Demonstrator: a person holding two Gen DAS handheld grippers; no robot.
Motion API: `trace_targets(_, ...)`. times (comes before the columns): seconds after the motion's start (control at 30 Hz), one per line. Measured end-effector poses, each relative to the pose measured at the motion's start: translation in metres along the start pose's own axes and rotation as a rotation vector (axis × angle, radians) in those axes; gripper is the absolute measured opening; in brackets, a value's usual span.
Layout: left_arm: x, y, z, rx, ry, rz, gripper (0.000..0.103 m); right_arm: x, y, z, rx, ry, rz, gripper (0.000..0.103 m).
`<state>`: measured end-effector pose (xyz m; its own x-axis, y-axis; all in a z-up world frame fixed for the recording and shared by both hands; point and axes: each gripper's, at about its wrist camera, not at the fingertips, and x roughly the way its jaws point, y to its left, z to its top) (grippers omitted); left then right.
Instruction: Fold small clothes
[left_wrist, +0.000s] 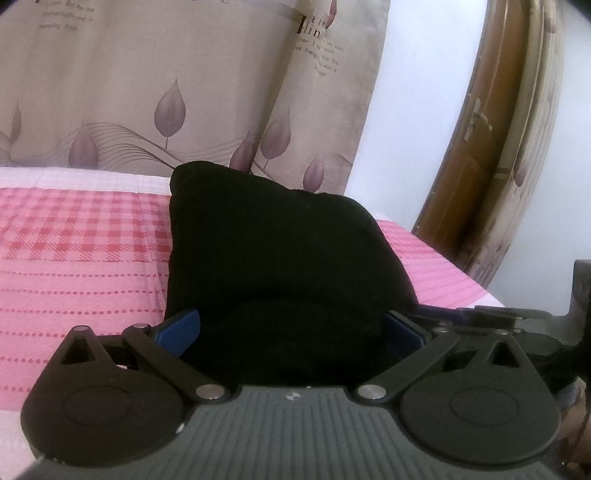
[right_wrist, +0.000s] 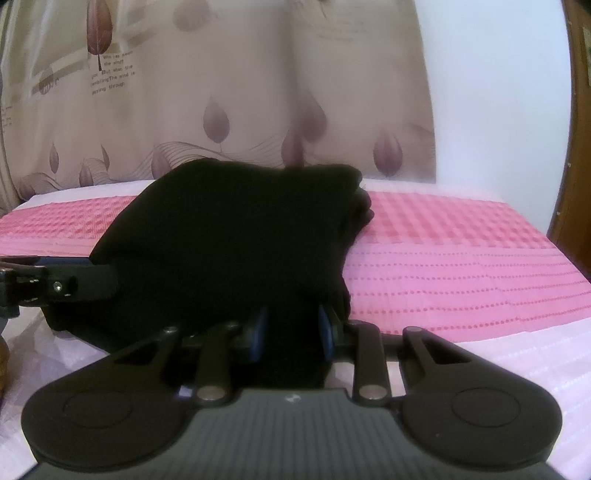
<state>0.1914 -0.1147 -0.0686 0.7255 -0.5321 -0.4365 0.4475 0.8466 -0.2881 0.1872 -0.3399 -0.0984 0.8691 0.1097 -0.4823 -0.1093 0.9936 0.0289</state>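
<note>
You have the black garment (left_wrist: 280, 258) bunched and lifted over the near part of the pink bedspread (left_wrist: 74, 258), curtain side beyond it. Left gripper (left_wrist: 291, 332): jaws spread wide, cloth filling the gap, blue pads (left_wrist: 181, 328) touching fabric at both sides, so whether it truly pinches is unclear. Right gripper (right_wrist: 291, 328): jaws nearly together, clamped on a fold of the same garment. Judgement: mid-fold carry. Keep both grippers level, pull the held edge taut away from the bedspread's near hem, then lay it flat toward the curtain (left_wrist: 147, 92). Risk: the left side slips loose.
</note>
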Motion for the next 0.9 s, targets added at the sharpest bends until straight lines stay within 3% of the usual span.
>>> trace_targets(0.83, 0.0084, -0.0092, -0.0011, 0.065, 0.034, 0.059, 0.103, -0.0005, 0.0026, 0.0, -0.006, -0.003, -0.01, 0.032)
trace_targets(0.9, 0.0083, -0.0093, -0.0011, 0.067, 0.034, 0.062, 0.103, -0.0005, 0.0029, 0.0001, -0.007, -0.004, -0.007, 0.038)
